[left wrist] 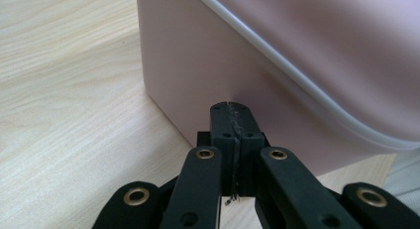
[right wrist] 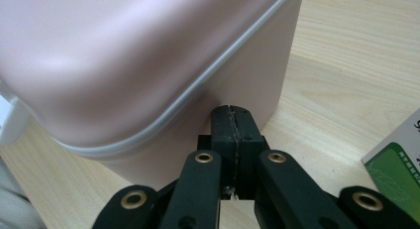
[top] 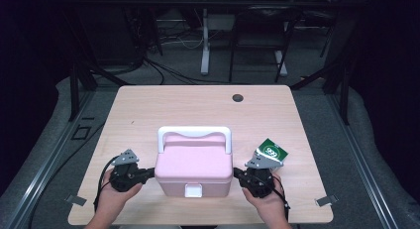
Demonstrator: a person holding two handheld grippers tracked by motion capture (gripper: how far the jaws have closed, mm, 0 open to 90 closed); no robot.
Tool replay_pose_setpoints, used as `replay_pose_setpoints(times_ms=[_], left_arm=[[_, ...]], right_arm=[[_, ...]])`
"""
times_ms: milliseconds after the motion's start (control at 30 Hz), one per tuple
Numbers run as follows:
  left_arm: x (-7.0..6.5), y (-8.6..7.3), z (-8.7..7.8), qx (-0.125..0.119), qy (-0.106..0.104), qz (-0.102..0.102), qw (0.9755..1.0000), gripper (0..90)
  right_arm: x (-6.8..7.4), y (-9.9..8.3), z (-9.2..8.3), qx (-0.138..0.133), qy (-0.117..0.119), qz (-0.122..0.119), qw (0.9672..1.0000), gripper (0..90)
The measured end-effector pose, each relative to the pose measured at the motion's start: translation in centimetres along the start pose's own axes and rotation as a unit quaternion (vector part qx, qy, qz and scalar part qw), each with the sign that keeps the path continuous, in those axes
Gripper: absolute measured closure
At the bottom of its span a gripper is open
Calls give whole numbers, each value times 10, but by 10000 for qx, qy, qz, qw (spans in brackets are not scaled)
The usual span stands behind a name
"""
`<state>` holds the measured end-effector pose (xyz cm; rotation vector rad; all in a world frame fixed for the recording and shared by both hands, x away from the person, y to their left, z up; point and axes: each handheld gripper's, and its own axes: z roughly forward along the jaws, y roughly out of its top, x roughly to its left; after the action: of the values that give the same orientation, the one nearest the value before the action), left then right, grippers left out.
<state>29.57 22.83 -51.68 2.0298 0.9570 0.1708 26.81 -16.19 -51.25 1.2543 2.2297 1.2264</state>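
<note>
- Step in hand, as I judge it: the two grippers are set against opposite side walls of the pink box (top: 193, 164), low centre of the high view, as if to squeeze it between them for a shove or a lift.
- The left gripper (top: 147, 174) meets the box's left wall; in the left gripper view its jaws are pressed together with nothing between them, tips (left wrist: 231, 111) at or just off the wall. Whether they truly touch I cannot tell.
- The right gripper (top: 238, 174) mirrors it on the right wall, jaws likewise pressed together and empty, tips (right wrist: 232, 113) right under the lid's rim.
- Next move, my guess: even inward pressure from both sides, kept level, since smooth walls could slip off narrow tips.
- The box is glossy pink plastic, rounded at the corners, with a pale seam band between lid and base, a white handle (top: 194, 135) lying back across the lid and a white latch (top: 193, 190) on the front.
- The table (top: 148, 105) is pale wood-grain laminate, matt.
- A green-and-white packet (top: 271, 150) lies just beyond the right gripper, flat and printed.
</note>
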Motion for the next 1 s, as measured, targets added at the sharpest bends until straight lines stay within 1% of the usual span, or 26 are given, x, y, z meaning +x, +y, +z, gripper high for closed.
replay_pose_setpoints(times_ms=[67,200,300,400,500,567,600,633,700,733,767,800,833,900,933,967,1000], left_arm=[[1,-1,1,13,13,-14,10000,887],[3,-2,2,84,26,-47,10000,840],[4,-1,2,109,60,-59,9999,792],[5,0,2,116,119,-32,9999,750],[6,0,2,133,135,-17,9998,715],[6,1,0,156,119,-42,9998,695],[7,3,-1,166,95,-62,9998,688],[7,4,-2,163,72,-50,9998,679],[8,7,-5,160,38,-57,9998,664],[8,9,-6,140,15,-88,9999,660],[9,11,-8,115,-8,-110,9999,658],[9,14,-10,91,-3,-105,9999,651],[10,17,-11,68,-14,-109,9999,645],[9,22,-15,86,46,-57,9999,638],[9,25,-17,108,73,-21,9999,630],[9,28,-19,118,68,-6,9999,617],[10,30,-21,134,58,4,9999,614]], right_arm=[[0,0,1,16,8,-36,10000,889],[-1,-1,0,28,-76,-105,9999,850],[-2,0,0,59,-40,-96,9999,826],[-4,0,0,83,-25,-145,9999,797],[-5,1,-1,106,-27,-163,9998,754],[-7,1,-2,100,-9,-120,9999,709],[-9,2,-3,122,60,-96,9999,691],[-10,3,-4,148,25,-39,9999,671],[-12,5,-6,127,111,30,9999,641],[-14,6,-7,109,226,38,9997,635],[-14,8,-7,115,185,49,9998,632],[-14,10,-9,151,71,19,9999,629],[-14,11,-9,134,157,25,9998,629],[-15,16,-11,131,162,-42,9998,629],[-15,19,-12,154,33,-87,9998,628],[-16,22,-13,114,243,-101,9996,623],[-16,24,-15,126,100,-124,9998,620]])
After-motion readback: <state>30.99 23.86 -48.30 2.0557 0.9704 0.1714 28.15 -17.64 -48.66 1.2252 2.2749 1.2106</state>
